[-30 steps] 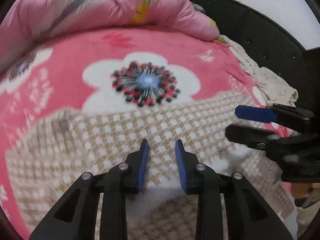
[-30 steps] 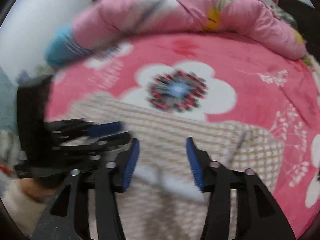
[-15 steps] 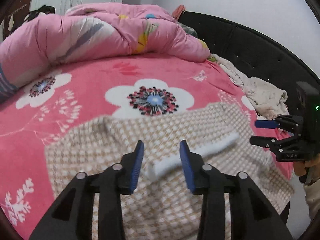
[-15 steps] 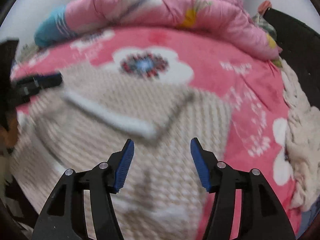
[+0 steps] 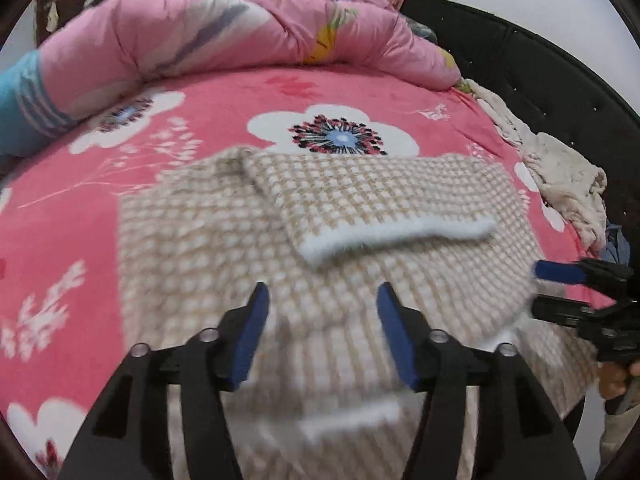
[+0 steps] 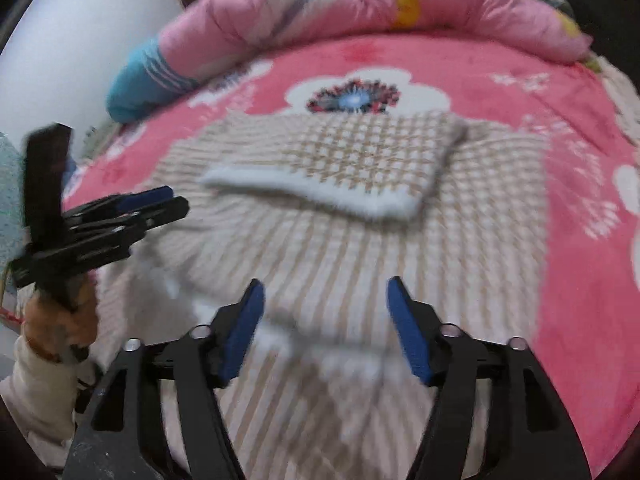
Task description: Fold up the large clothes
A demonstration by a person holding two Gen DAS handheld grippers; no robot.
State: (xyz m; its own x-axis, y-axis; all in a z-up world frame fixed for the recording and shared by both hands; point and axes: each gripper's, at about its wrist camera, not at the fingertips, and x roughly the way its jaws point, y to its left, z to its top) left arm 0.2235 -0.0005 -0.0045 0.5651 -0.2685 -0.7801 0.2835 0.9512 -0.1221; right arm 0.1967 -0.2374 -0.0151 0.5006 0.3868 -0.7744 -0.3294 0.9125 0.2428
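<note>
Beige checked sweater spread flat on the pink flowered bed sheet, one sleeve with a white cuff folded across its middle. Left tool above the near part of the sweater, jaws opening, nothing between the blue pads. Right tool likewise over the near hem, jaws opening and empty, though blur makes any contact with the cloth hard to judge. Pink quilt bunched along the far edge of the bed.

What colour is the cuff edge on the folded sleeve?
White, trimming the beige-and-white checked sleeve; the cuff shows best in the left wrist view.
</note>
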